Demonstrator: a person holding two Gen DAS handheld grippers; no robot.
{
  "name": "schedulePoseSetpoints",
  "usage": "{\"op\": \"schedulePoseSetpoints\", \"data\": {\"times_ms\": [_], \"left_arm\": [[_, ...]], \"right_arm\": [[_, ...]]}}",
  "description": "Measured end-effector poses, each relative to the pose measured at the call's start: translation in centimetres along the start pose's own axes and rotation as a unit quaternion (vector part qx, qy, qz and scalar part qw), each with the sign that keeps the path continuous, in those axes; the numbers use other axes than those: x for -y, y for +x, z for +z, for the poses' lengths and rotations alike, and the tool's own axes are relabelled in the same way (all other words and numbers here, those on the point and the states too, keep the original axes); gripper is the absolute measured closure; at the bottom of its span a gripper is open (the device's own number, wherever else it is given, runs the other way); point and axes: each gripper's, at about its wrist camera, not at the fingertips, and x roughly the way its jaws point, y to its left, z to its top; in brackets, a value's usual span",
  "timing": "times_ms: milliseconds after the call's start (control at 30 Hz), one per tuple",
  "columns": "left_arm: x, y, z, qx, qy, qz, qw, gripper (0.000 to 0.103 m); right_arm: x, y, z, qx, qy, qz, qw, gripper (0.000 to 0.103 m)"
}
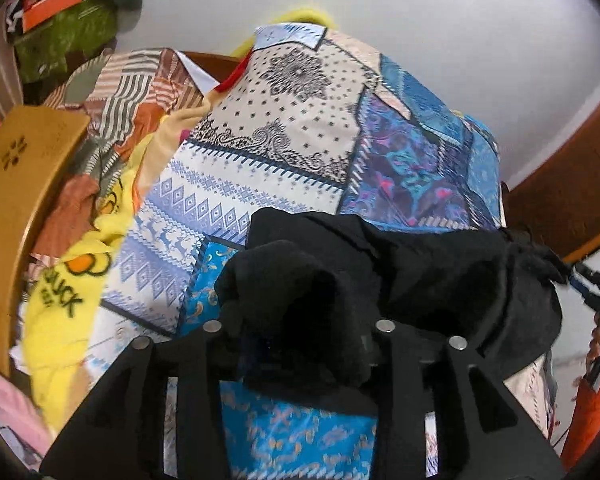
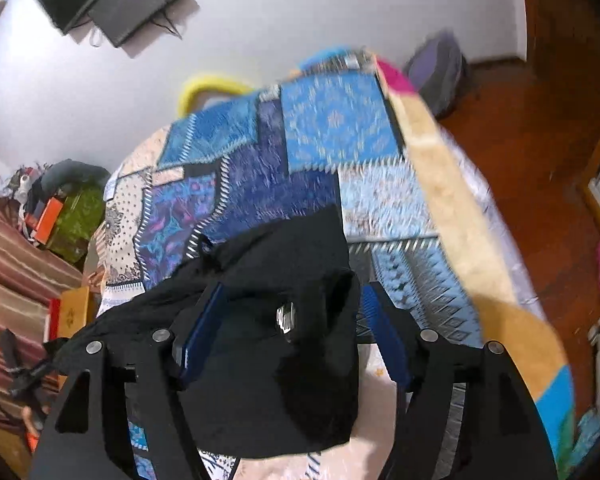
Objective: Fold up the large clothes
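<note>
A patchwork bedcover [image 1: 300, 152] lay over the bed. Above it hung a black garment [image 1: 400, 264], stretched between both grippers. The left gripper [image 1: 300, 344] was clamped on one end, the right gripper [image 2: 288, 332] on the other.
</note>
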Motion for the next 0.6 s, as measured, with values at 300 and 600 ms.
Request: {"op": "schedulePoseSetpoints", "data": {"times_ms": [300,600], "left_arm": [[-0.4,-3.6,-0.4,-0.026,-0.026,-0.051,0.9980,0.050],[-1.9,-9.3,-1.3,0.034,-0.006,-0.004,0.9994,0.037]], "right_arm": [[-6.4,-3.1,-3.5,-0.005,-0.093,-0.002,0.996,0.035],[-10.2,-0.4,-7.2,-0.040,-0.151,-0.007,0.988,0.035]]}}
